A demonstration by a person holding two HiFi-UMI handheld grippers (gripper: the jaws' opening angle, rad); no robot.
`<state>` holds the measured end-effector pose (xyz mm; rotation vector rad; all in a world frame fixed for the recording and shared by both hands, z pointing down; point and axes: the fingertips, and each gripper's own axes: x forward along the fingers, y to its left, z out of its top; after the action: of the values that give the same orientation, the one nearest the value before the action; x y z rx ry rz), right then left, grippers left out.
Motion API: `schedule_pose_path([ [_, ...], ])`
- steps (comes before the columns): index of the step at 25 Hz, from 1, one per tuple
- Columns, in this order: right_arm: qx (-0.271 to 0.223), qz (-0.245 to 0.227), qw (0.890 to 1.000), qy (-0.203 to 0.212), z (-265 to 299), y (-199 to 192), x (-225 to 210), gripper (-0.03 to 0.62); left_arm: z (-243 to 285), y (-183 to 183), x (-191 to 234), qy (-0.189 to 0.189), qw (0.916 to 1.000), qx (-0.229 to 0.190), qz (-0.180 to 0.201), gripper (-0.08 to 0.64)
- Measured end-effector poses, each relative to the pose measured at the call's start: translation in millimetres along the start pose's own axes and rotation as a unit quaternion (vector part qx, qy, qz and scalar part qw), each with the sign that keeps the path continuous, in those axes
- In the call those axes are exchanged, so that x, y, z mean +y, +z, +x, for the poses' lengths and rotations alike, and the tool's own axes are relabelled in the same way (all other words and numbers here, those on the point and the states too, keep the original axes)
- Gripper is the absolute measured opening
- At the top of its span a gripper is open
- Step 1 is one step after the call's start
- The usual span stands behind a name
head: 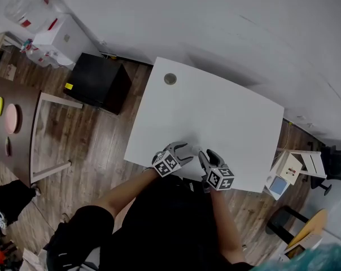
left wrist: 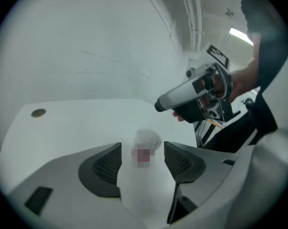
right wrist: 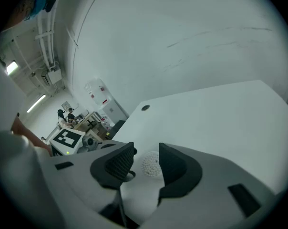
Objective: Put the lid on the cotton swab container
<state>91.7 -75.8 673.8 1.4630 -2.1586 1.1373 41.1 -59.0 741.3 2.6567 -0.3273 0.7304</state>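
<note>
white rectangular surface [head: 227,117], mostly bare, standing on a wood-plank floor [head: 97,129]. round grey cable grommet [head: 170,78] set near its far left corner. cotton swab container [left wrist: 146,144] upright by the front edge, swab heads up; can't tell if its base touches the surface.
</note>
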Motion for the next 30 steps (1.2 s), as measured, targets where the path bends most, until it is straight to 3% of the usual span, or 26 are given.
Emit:
schedule_pose_path([
  [4,-0.055,0.003,0.998,-0.031,-29.8,18.5,-4.6,0.158,-27.1,27.0,14.0,0.045,0.9958,-0.051,-0.061,0.272],
  [8,-0.089,0.005,0.995,-0.039,-54.8,34.4,-3.8,0.158,-49.3,56.1,7.8,0.055,0.9885,-0.099,-0.100,0.270],
  [9,-0.092,0.005,0.995,-0.036,-58.5,37.0,-1.4,0.158,-58.0,65.4,5.2,0.064,0.9861,-0.117,-0.100,0.246],
  [11,-0.095,0.000,0.995,-0.022,-64.3,40.9,7.6,0.158,-80.0,84.1,-0.2,0.097,0.9797,-0.154,-0.084,0.089],
  [13,-0.102,-0.016,0.995,-0.004,-70.1,46.5,20.2,0.158,-97.9,99.8,-12.3,0.104,0.9752,-0.182,-0.070,0.033],
  [16,-0.123,-0.046,0.991,0.023,-83.3,58.2,38.8,0.158,-116.1,118.9,-40.0,0.089,0.9705,-0.211,-0.076,0.014],
  [20,-0.148,-0.055,0.985,0.072,-122.1,49.8,62.3,0.158,-126.9,127.7,-91.6,0.120,0.9645,-0.217,-0.092,0.012],
  [22,-0.173,-0.054,0.981,0.071,-155.2,42.8,63.9,0.156,-124.2,130.0,-117.7,0.145,0.9617,-0.215,-0.090,0.012],
  [25,-0.208,-0.053,0.975,0.056,-211.5,30.1,60.8,0.144,-124.7,138.0,-151.9,0.177,0.9511,-0.235,-0.095,0.012],
  [28,-0.223,-0.091,0.970,0.045,-261.9,12.1,60.4,0.122,-121.3,147.4,-200.0,0.193,0.9450,-0.247,-0.095,0.012],
  [30,-0.231,-0.111,0.966,0.040,-287.2,-0.5,60.3,0.107,-116.7,154.1,-238.1,0.206,0.9439,-0.247,-0.075,0.012],
])
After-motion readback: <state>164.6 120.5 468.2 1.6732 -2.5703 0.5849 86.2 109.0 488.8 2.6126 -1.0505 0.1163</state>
